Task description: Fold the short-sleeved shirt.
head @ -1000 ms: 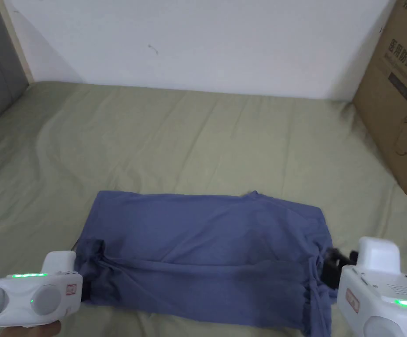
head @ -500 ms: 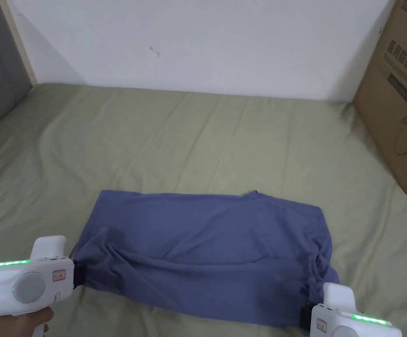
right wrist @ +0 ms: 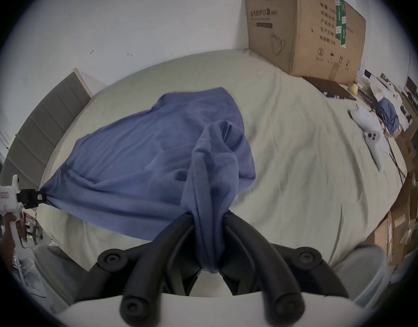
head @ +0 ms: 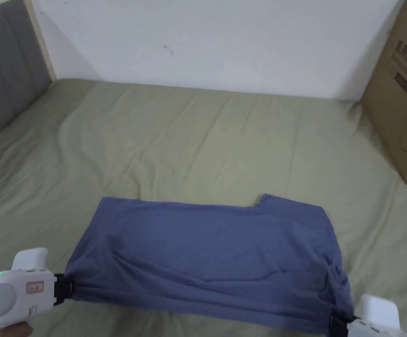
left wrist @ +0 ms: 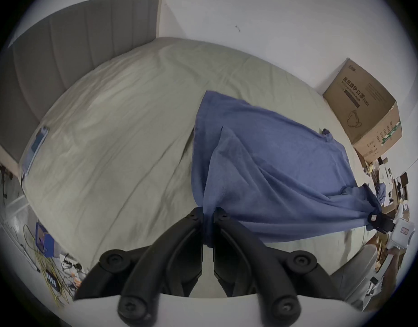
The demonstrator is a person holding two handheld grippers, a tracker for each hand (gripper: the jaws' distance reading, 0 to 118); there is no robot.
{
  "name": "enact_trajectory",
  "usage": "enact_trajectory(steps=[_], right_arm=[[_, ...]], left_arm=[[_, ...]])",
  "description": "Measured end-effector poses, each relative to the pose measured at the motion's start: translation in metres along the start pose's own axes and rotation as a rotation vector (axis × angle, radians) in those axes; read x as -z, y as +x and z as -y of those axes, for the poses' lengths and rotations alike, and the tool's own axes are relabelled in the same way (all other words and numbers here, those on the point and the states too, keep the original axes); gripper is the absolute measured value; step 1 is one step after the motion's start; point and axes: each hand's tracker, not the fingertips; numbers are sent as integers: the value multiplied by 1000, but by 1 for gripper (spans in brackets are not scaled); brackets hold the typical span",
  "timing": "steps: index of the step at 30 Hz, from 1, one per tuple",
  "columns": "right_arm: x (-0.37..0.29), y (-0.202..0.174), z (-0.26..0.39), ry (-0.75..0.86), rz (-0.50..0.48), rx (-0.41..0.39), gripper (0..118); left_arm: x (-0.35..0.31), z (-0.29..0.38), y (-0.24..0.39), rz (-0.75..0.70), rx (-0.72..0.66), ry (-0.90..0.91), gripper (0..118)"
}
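Near the front edge of the bed (head: 198, 131), your blue short-sleeved shirt (head: 207, 254) lies as a wide folded band, its long side running parallel to that edge. Its far part rests flat on the green sheet, while the near edge is drawn out to both sides between your two tools.

Your left gripper (left wrist: 209, 214) pinches the shirt's near left corner: in the left gripper view both black jaws are pressed together on a thin gather of blue cloth that runs down between them. From the head view, that gripper (head: 64, 287) sits at the front left of the bed, with the fabric tapering to a point at its tip.

Your right gripper (right wrist: 209, 216) grips the near right corner. In the right gripper view a thick bunch of cloth passes between the jaws, which hold it from both sides and stand a little apart around the bulk. In the head view this gripper (head: 339, 325) is at the bottom edge, by the front right of the bed, partly cut off.

Against the wall at the far right corner of the bed stands a cardboard box (head: 400, 96). A grey padded headboard (head: 5, 96) rises along the left side. A white handheld controller (right wrist: 370, 141) lies on the sheet, well to the right of the shirt.
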Motion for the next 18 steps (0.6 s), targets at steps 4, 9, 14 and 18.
enact_trajectory(steps=[4, 9, 14, 18], right_arm=[[24, 6, 34, -107, 19, 31, 11], [29, 5, 37, -118, 26, 49, 12], [-8, -4, 9, -21, -6, 19, 83], [-58, -19, -41, 220, -62, -22, 98]], left_arm=[[20, 38, -11, -43, 3, -75, 6], [39, 51, -8, -85, 13, -89, 8], [16, 33, 6, -49, -43, -94, 102], [-44, -5, 38, 58, -30, 136, 102]])
